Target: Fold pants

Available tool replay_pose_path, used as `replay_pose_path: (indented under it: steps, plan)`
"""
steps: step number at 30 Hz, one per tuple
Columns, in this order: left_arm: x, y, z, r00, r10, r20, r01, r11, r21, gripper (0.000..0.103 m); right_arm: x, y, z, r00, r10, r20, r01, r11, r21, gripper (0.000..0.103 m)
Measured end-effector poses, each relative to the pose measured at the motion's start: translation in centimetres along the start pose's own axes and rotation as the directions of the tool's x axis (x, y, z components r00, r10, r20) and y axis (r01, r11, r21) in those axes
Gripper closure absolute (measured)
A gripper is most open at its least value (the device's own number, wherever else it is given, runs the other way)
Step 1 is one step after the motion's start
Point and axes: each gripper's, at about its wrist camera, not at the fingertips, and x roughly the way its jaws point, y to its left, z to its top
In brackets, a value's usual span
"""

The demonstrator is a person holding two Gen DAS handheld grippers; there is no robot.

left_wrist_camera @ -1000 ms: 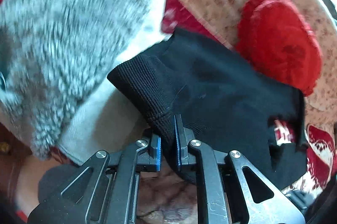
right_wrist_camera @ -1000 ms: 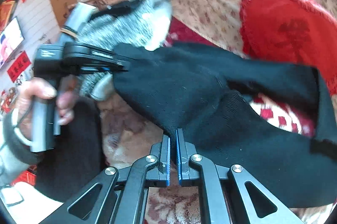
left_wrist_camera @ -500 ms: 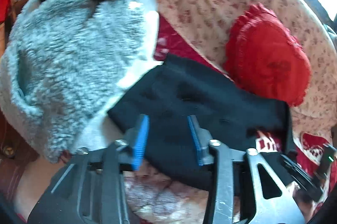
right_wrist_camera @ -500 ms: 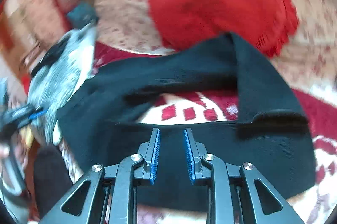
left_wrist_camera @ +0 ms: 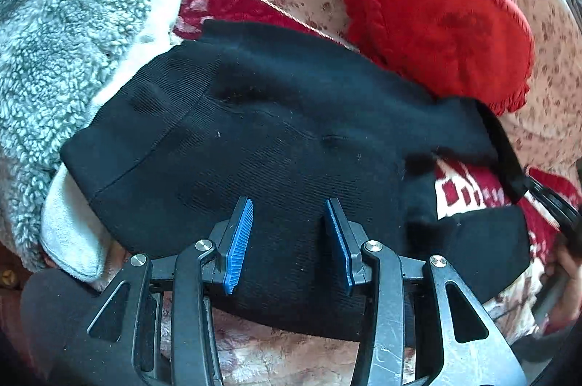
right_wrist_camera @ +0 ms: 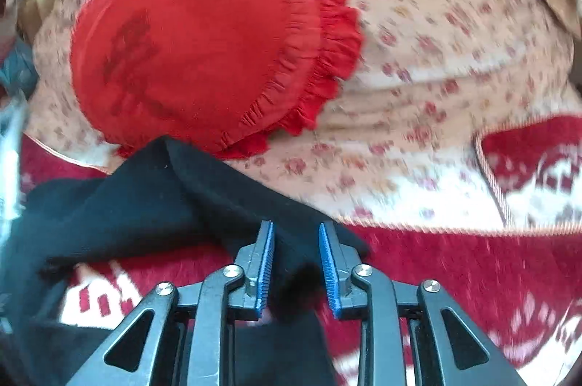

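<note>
**Both grippers have let go of the pants**

Now the left gripper (left_wrist_camera: pixel 287 233) is wide open. Its two blue fingers (left_wrist_camera: pixel 238 240) stand far apart just above the black pants (left_wrist_camera: pixel 254 131) and hold nothing. A second ago those fingers were pinched shut on the ribbed edge of the pants. So the cloth has been dropped.

The right gripper (right_wrist_camera: pixel 295 262) is open too. A bit of black cloth lies in the gap between its blue fingers (right_wrist_camera: pixel 264 262), but they do not squeeze it. A second ago they were shut on the pants as well.

The pants now lie in a loose heap on the red and white sofa cover (left_wrist_camera: pixel 469 189). The ribbed waist end rests on a fluffy grey blanket (left_wrist_camera: pixel 65 33) on the left. The other end bends back on itself, with a gap where the cover shows through. The fold looks bumpy, not flat.

Farther back sits a red heart cushion (left_wrist_camera: pixel 440 19) with a frilly rim, touching the far edge of the pants. Behind it is the flowery sofa back (right_wrist_camera: pixel 436 22).

I think one fold was just laid down. The next job is likely to grab a new edge and fold again, or smooth the bumps first.
</note>
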Motion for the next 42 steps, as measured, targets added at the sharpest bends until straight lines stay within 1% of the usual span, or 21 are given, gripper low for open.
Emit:
replay_pose_path:
  steps: [3,6,7,8,10,11,12,16,18,21,23,25,26,28,31,33,35,37,39,41,42]
  plan:
    - [0.6,0.0,0.0,1.0,-0.006,-0.009,0.006,1.0,-0.011,0.064,-1.3,-1.4,-2.1,0.997,0.062,-0.055,-0.06,0.998,0.022,0.068]
    - [0.3,0.2,-0.1,1.0,-0.014,-0.011,0.014,1.0,-0.024,0.064,-1.9,-1.7,-4.6,0.994,0.062,-0.09,-0.061,0.998,0.008,0.065]
    - [0.2,0.2,-0.1,1.0,-0.014,-0.011,0.014,1.0,-0.024,0.064,-1.9,-1.5,-5.1,0.993,0.06,-0.097,-0.059,0.998,0.012,0.065]
    - [0.1,0.2,-0.2,1.0,-0.012,-0.011,0.012,1.0,-0.022,0.064,-1.7,-1.6,-5.6,0.991,0.081,-0.108,-0.079,0.997,0.024,0.065]
    - [-0.1,0.1,-0.3,1.0,-0.008,-0.01,0.008,1.0,-0.021,0.064,-1.2,-1.0,-6.4,0.986,0.12,-0.118,-0.119,0.993,0.017,0.07]
    - [-0.3,0.2,-0.4,1.0,-0.007,-0.011,0.007,1.0,-0.023,0.064,-1.6,-0.3,-6.7,0.991,0.101,-0.087,-0.104,0.994,-0.024,0.086]
    - [-0.4,0.2,-0.4,1.0,-0.002,-0.011,0.002,1.0,-0.028,0.064,-1.9,0.1,-6.7,0.993,0.089,-0.079,-0.093,0.995,-0.048,0.097]
    - [-1.1,0.0,-0.6,1.0,-0.016,0.001,0.016,0.999,-0.03,0.064,-4.8,0.4,-6.6,0.999,0.045,-0.025,-0.047,0.994,-0.096,0.097]
    - [-1.3,-0.1,-0.7,1.0,-0.019,0.008,0.02,1.0,-0.025,0.064,-6.2,-0.2,-6.9,0.999,-0.032,-0.014,0.03,0.992,-0.124,0.097]
    - [-1.1,0.0,-1.1,1.0,-0.014,-0.002,0.014,1.0,-0.026,0.064,-6.4,-1.5,-7.9,0.992,-0.113,-0.055,0.103,0.982,-0.156,0.097]
    - [-0.4,-0.1,-1.6,1.0,-0.014,-0.027,0.013,1.0,-0.025,0.064,-5.4,-1.9,-9.1,0.983,-0.144,-0.115,0.123,0.977,-0.172,0.097]
    - [-0.1,-0.2,-2.0,1.0,0.0,-0.03,-0.001,1.0,-0.01,0.064,-4.3,-1.6,-10.1,0.971,-0.166,-0.17,0.13,0.97,-0.207,0.097]
    - [-0.1,-0.3,-2.0,1.0,0.007,-0.027,-0.007,1.0,-0.001,0.064,-4.4,-1.3,-10.2,0.969,-0.189,-0.158,0.153,0.964,-0.218,0.096]
    - [-0.1,-0.3,-1.9,1.0,0.014,-0.028,-0.014,1.0,0.009,0.064,-5.2,-0.9,-9.7,0.97,-0.203,-0.134,0.172,0.962,-0.212,0.093]
    - [-0.6,-0.1,-1.5,1.0,0.02,-0.006,-0.02,1.0,0.001,0.064,-6.8,0.3,-8.1,0.987,-0.146,-0.064,0.132,0.973,-0.188,0.084]
    - [-0.9,-0.1,-1.2,1.0,0.027,0.011,-0.027,1.0,0.0,0.064,-7.4,1.9,-7.2,0.997,-0.072,-0.037,0.063,0.979,-0.192,0.078]
    - [-0.9,-0.1,-0.7,0.999,0.039,0.016,-0.04,0.999,0.009,0.061,-7.2,4.4,-6.7,0.999,0.007,-0.034,-0.015,0.975,-0.22,0.077]
    - [-0.7,-0.1,-0.2,0.999,0.049,0.016,-0.05,0.999,0.017,0.061,-6.3,6.5,-6.3,0.997,0.06,-0.053,-0.071,0.967,-0.245,0.077]
    - [-0.6,-0.1,0.6,0.998,0.054,0.024,-0.055,0.998,0.022,0.061,-5.3,9.3,-5.7,0.988,0.135,-0.07,-0.149,0.949,-0.279,0.077]
    - [-0.5,0.0,1.7,0.998,0.062,0.032,-0.063,0.998,0.021,0.061,-4.6,12.0,-5.0,0.981,0.181,-0.076,-0.196,0.927,-0.32,0.075]
    - [-0.2,0.3,2.6,0.998,0.06,0.029,-0.06,0.998,0.017,0.055,-4.0,13.6,-4.3,0.975,0.205,-0.081,-0.22,0.91,-0.351,0.071]
